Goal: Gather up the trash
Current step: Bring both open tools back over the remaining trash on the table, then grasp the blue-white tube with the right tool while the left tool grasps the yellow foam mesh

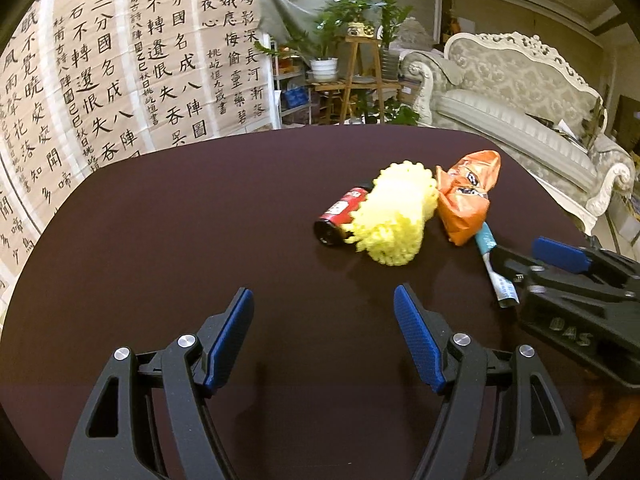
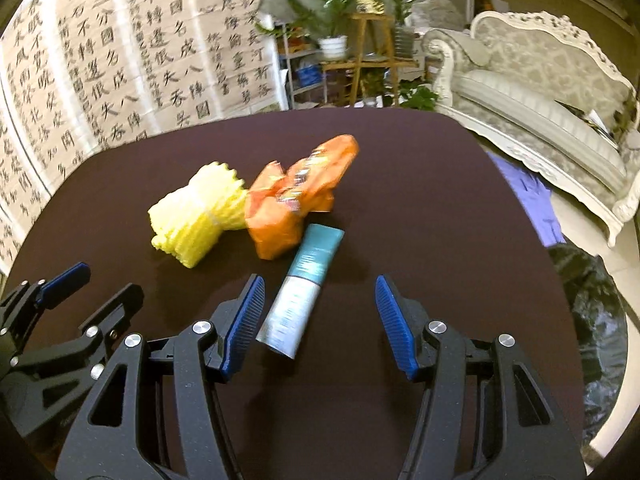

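Observation:
Trash lies on a dark brown table (image 1: 180, 216): a yellow foam net (image 1: 390, 216), a red and black can (image 1: 340, 216) lying behind it, a crumpled orange wrapper (image 1: 466, 196) and a teal and silver tube (image 1: 496, 268). My left gripper (image 1: 324, 304) is open and empty, short of the foam net. My right gripper (image 2: 320, 300) is open, with the tube (image 2: 300, 292) lying on the table just inside its left finger. The net (image 2: 196, 216) and wrapper (image 2: 296, 196) lie beyond. The right gripper also shows in the left wrist view (image 1: 560, 264). The can is hidden in the right wrist view.
Calligraphy sheets (image 1: 100, 72) hang behind the table on the left. A plant stand (image 1: 360, 76) and a pale sofa (image 1: 520, 100) stand beyond the far edge. A purple cloth (image 2: 532, 196) and a black bag (image 2: 588, 312) lie right of the table.

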